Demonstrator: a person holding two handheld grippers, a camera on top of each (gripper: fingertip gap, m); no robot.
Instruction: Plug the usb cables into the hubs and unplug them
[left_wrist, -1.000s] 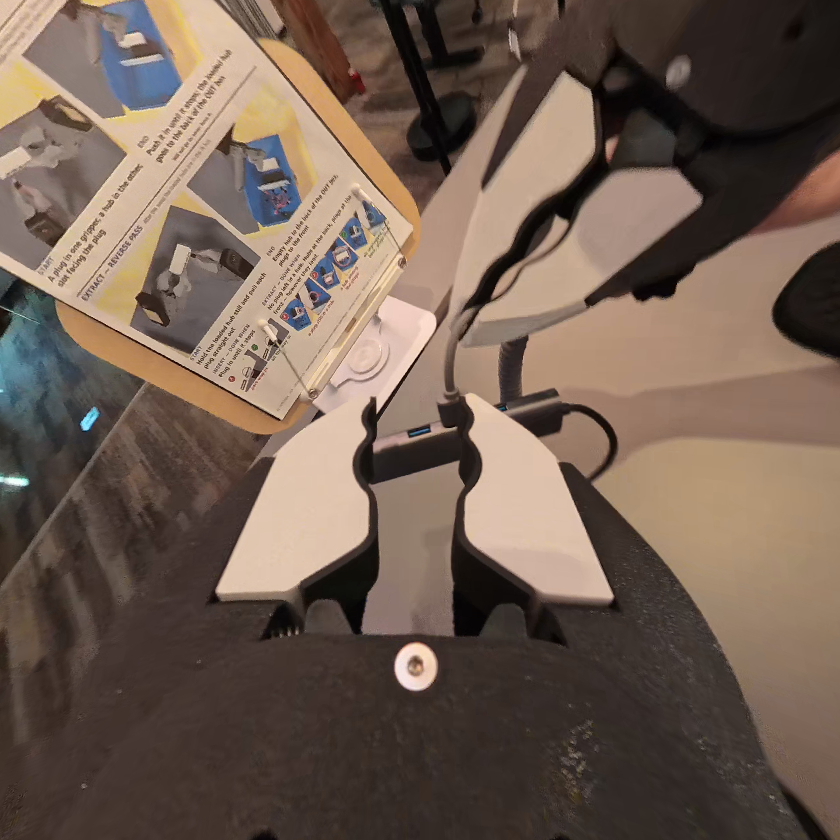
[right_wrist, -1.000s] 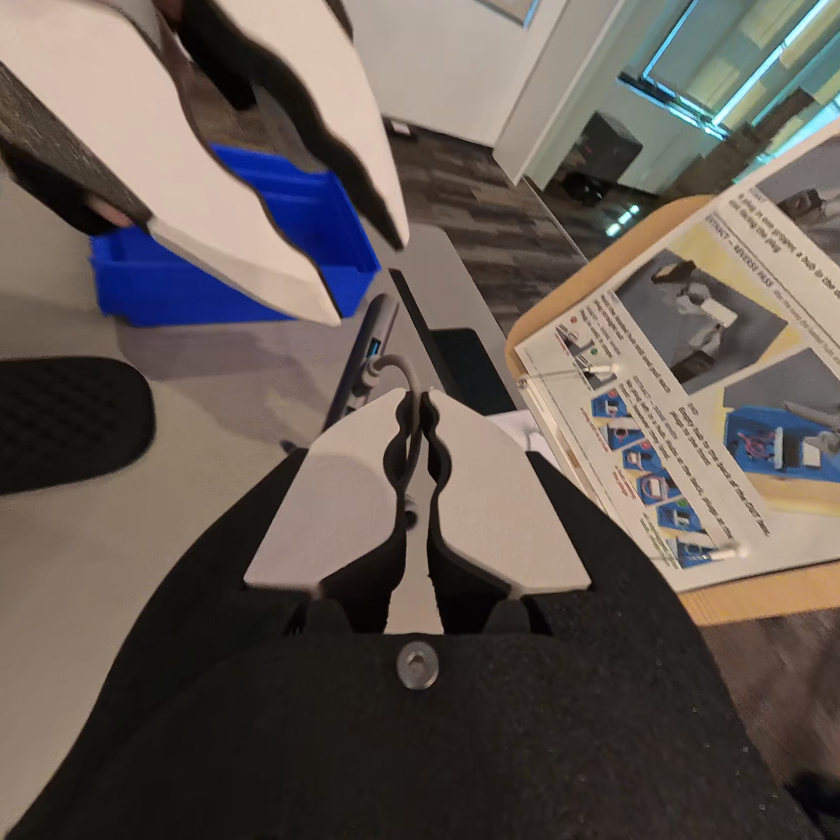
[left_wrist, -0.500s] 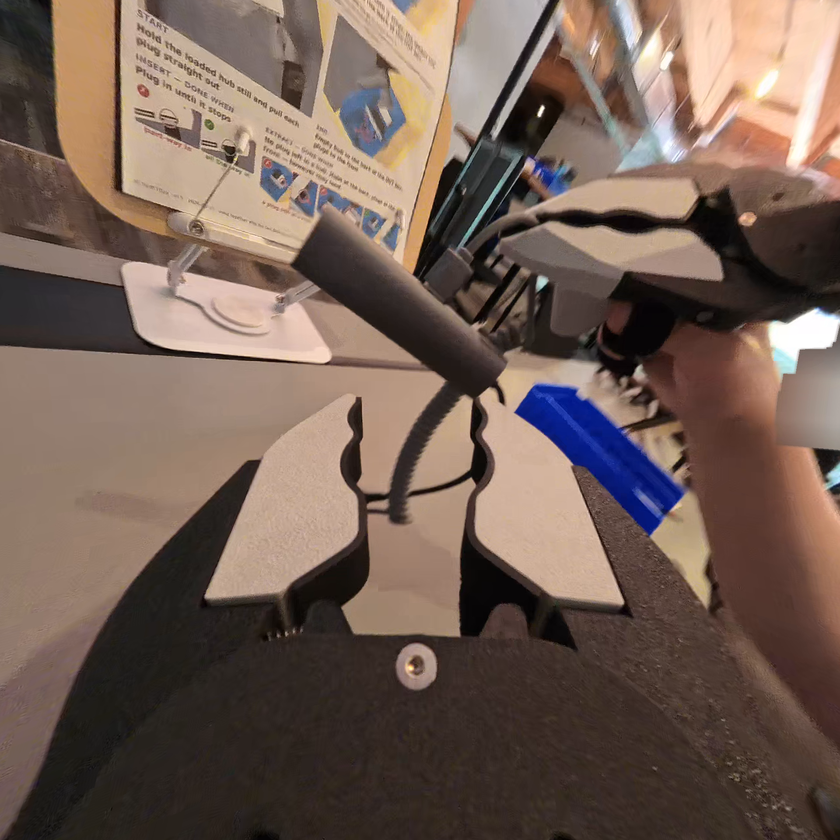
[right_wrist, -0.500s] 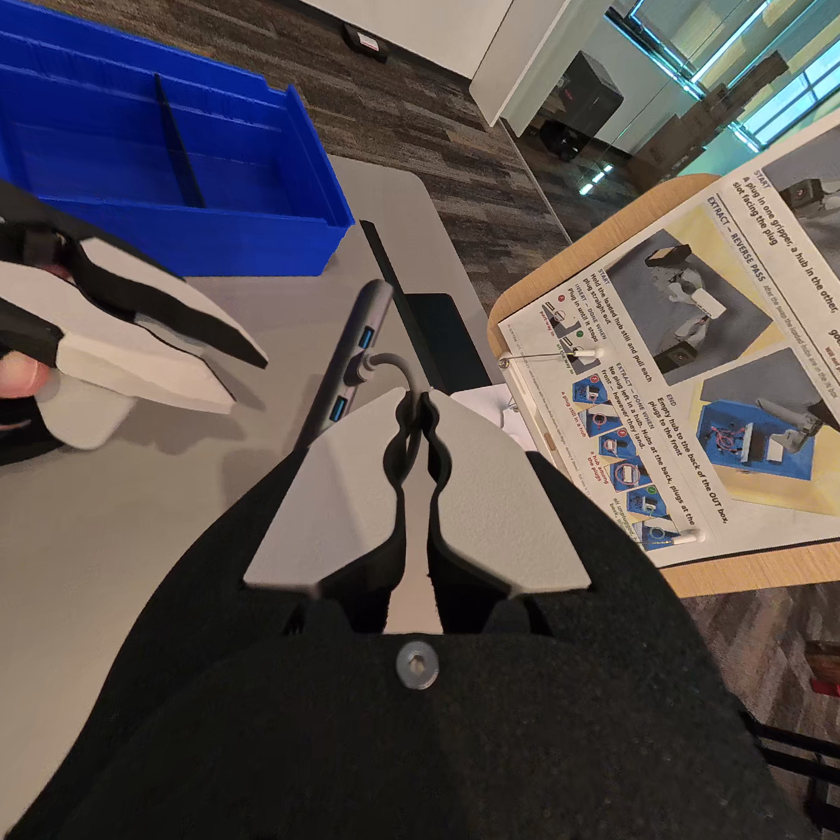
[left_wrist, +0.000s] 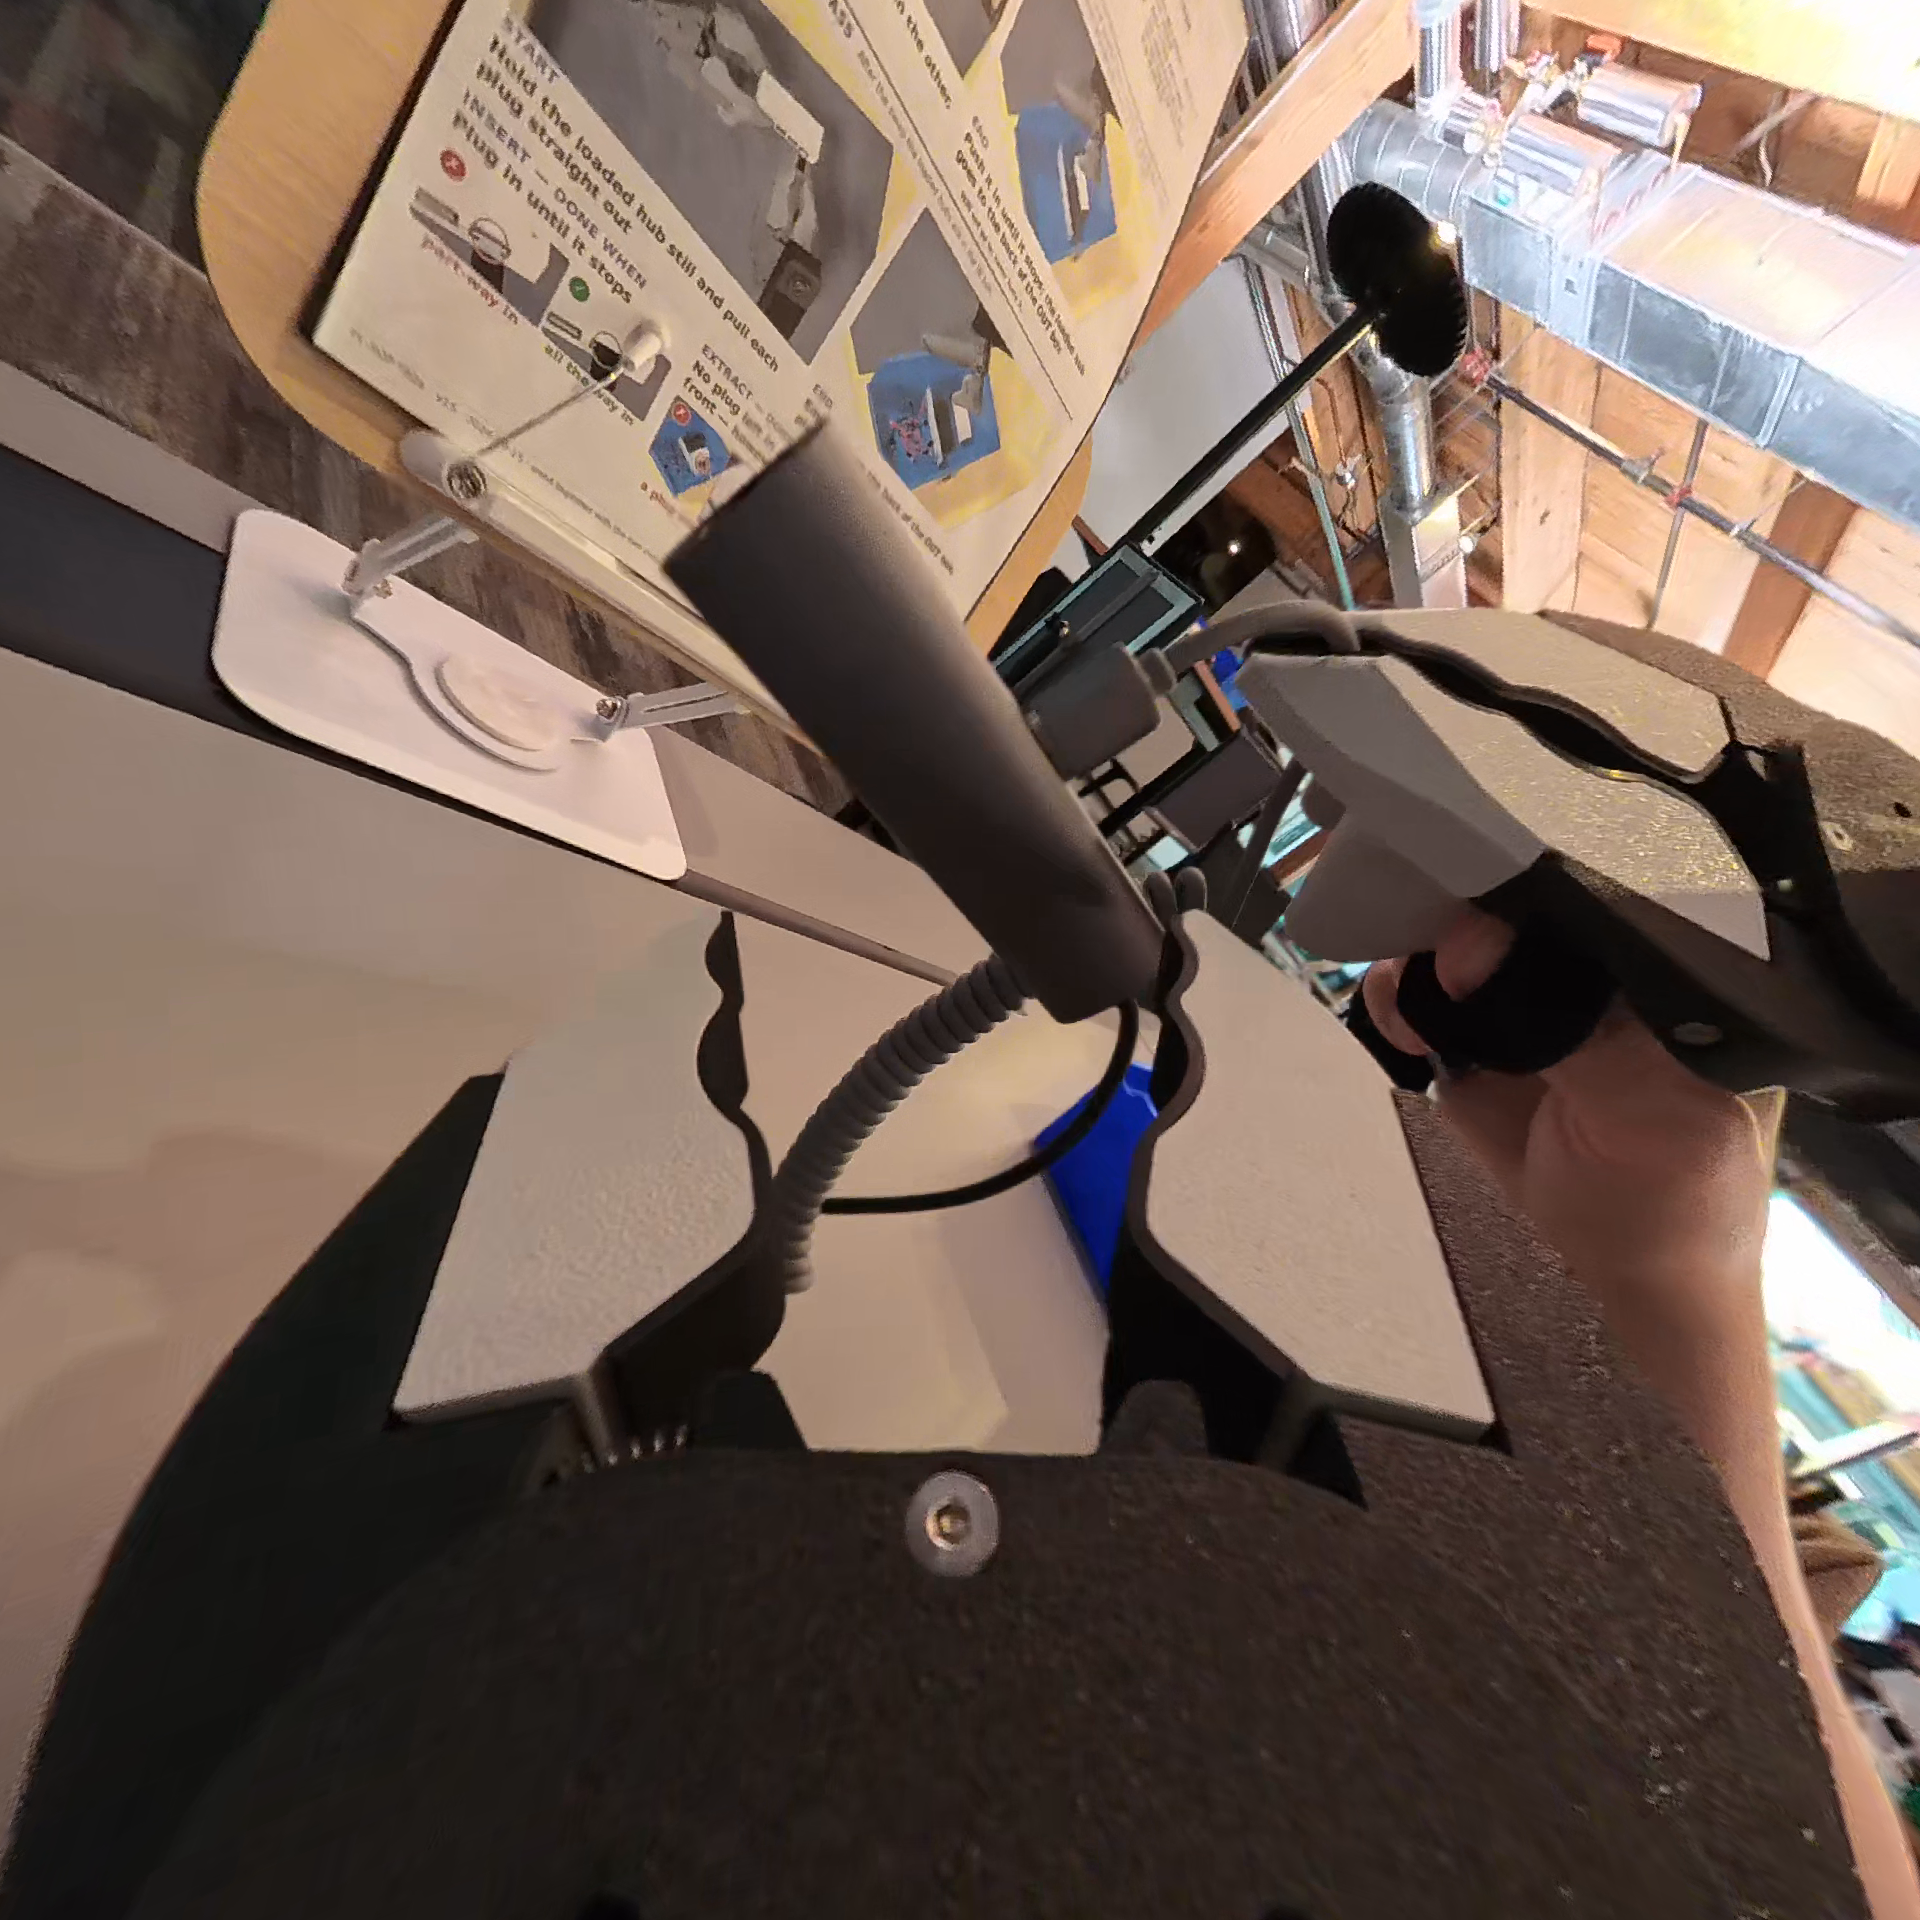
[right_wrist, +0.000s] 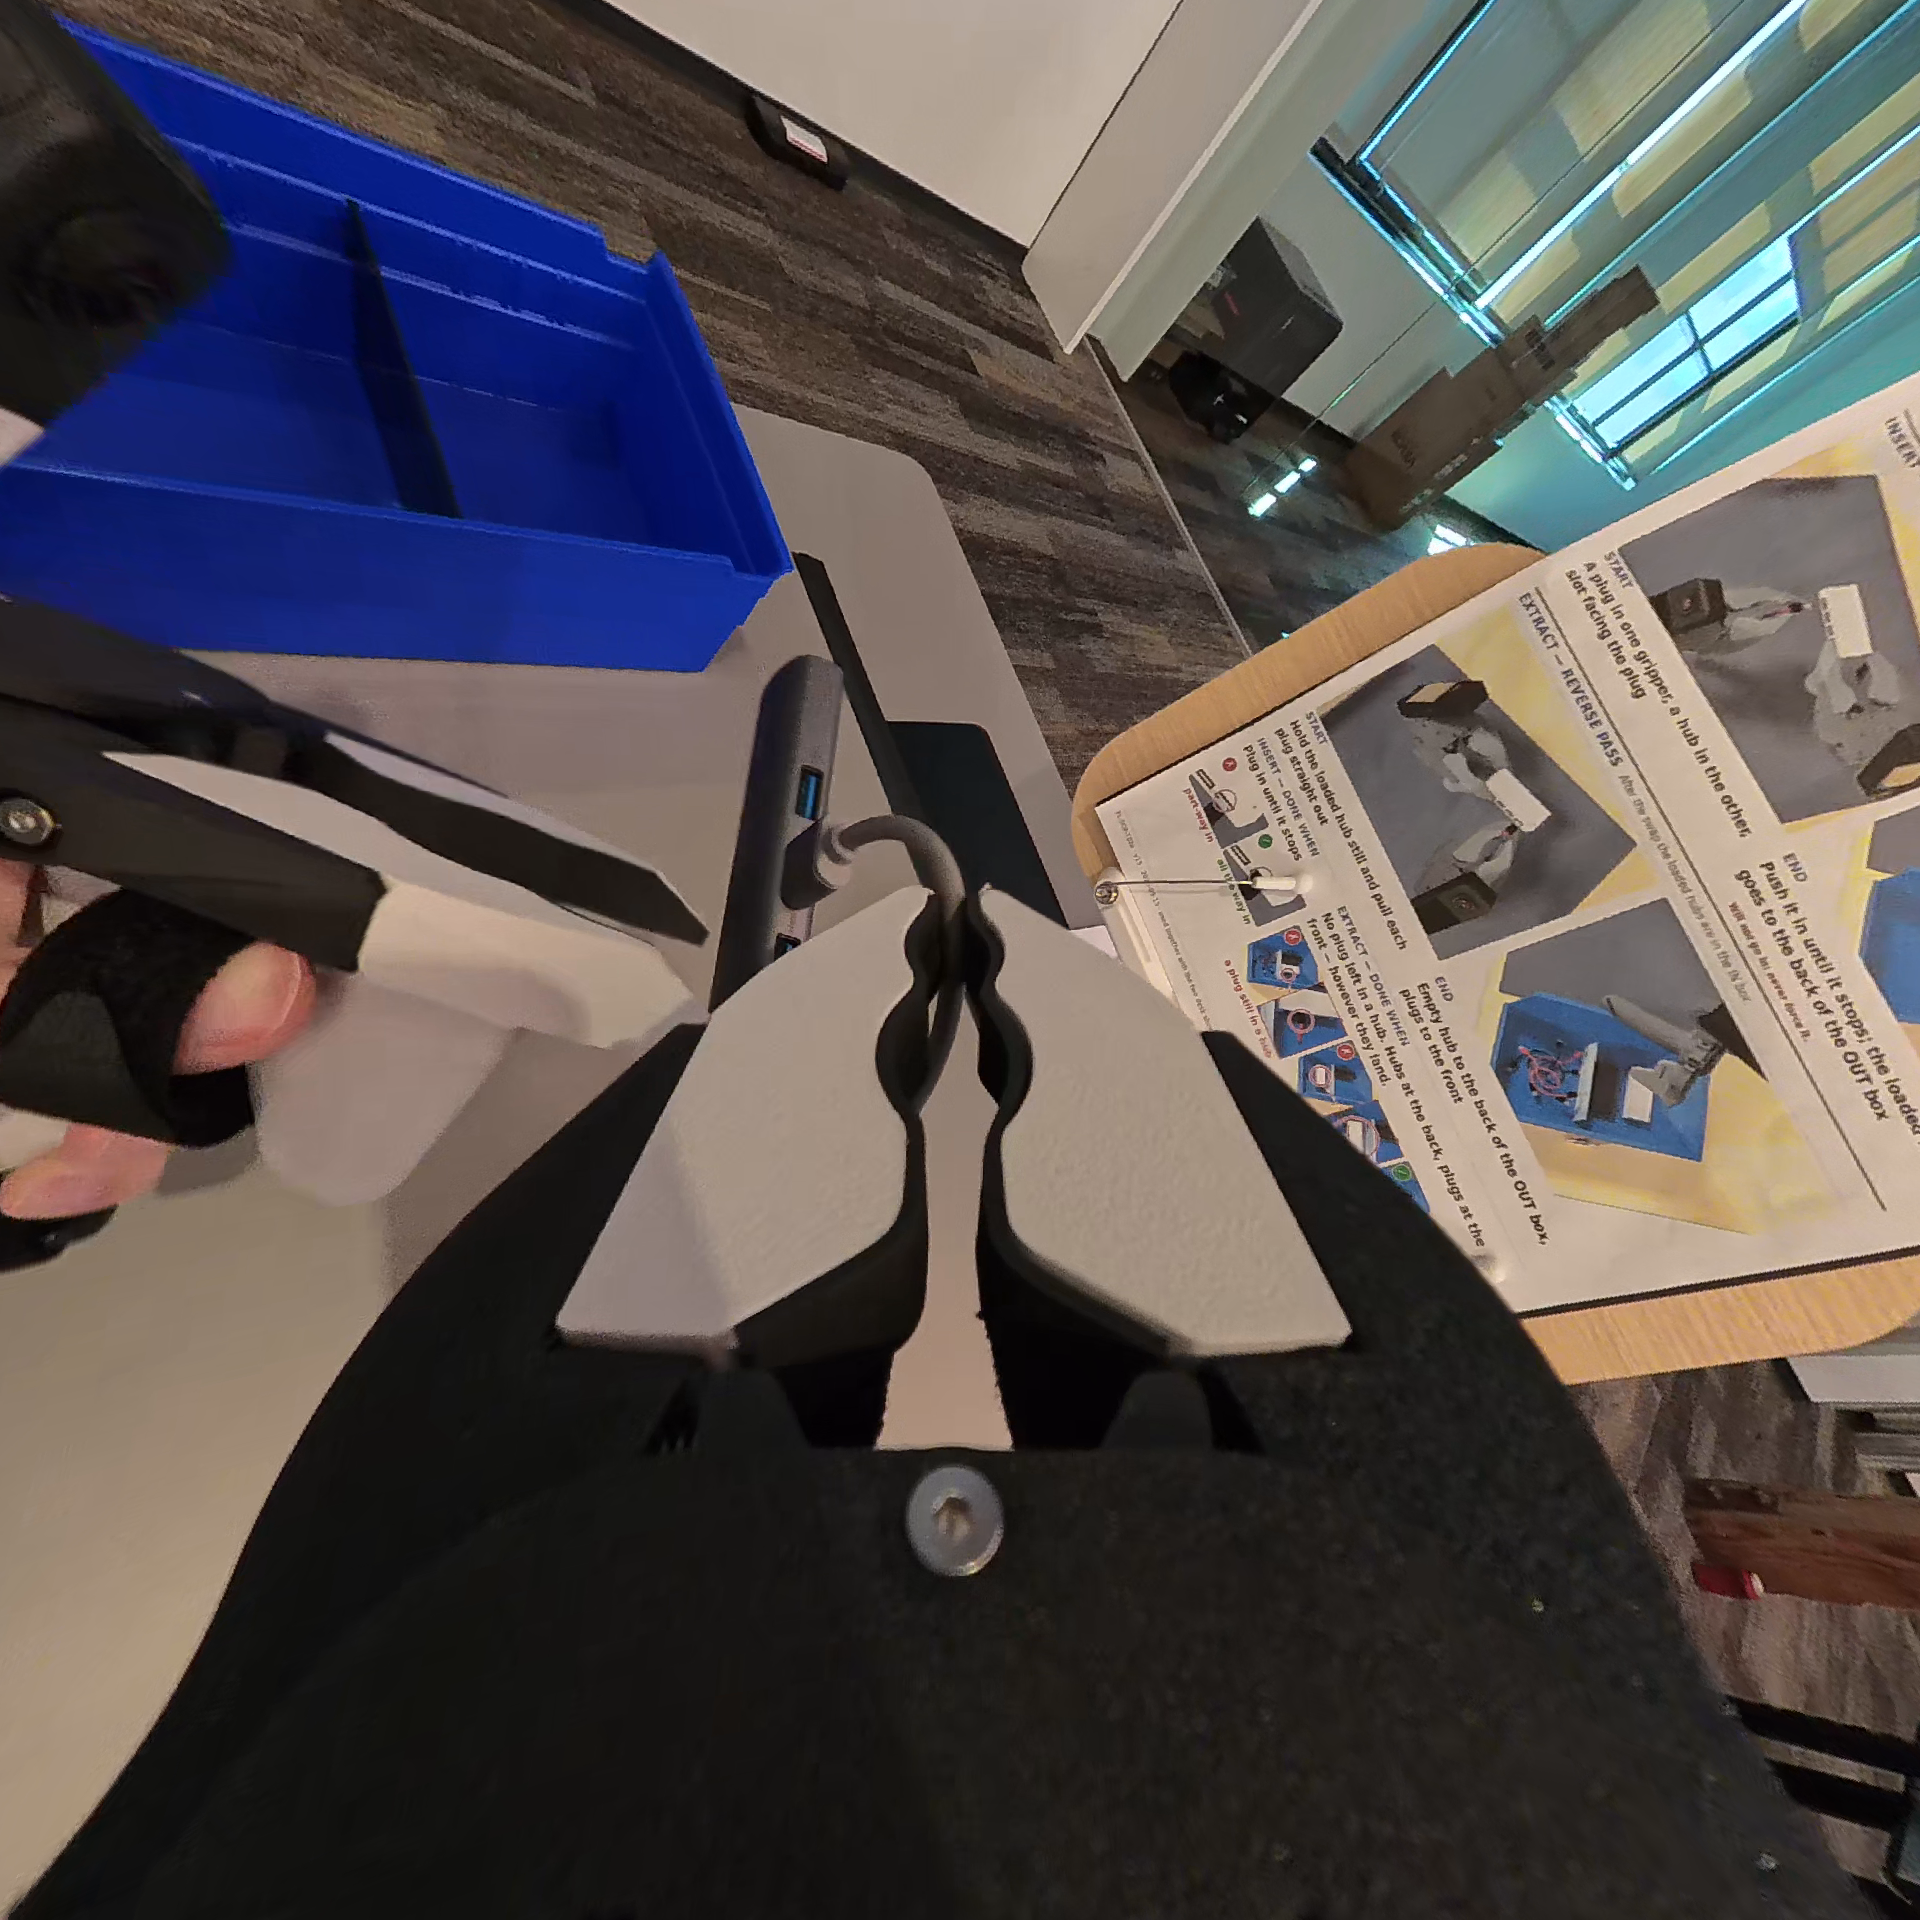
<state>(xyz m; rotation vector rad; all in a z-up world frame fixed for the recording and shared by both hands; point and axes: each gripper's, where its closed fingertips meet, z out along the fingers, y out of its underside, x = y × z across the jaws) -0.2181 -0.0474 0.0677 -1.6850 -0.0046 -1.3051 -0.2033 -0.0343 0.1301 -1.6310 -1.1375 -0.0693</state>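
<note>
Hub (right_wrist: 774, 821) hung in the air above the tabletop (right_wrist: 623, 727), carried only by the one cable (right_wrist: 914, 847) plugged into its side. Right gripper (right_wrist: 951, 935) was clenched on that cable; left gripper (left_wrist: 951, 997) was released, jaws apart, hub's lower end just between them. Unplugging looked still to do. Blue bin (right_wrist: 395, 457) and instruction board (right_wrist: 1558, 935) flanked the hub, with open room between.

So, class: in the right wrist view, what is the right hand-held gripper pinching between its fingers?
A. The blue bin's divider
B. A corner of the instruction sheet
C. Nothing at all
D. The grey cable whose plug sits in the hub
D: the right hand-held gripper is shut on the grey cable, which loops from its tips to a plug seated in the dark hub.
</note>
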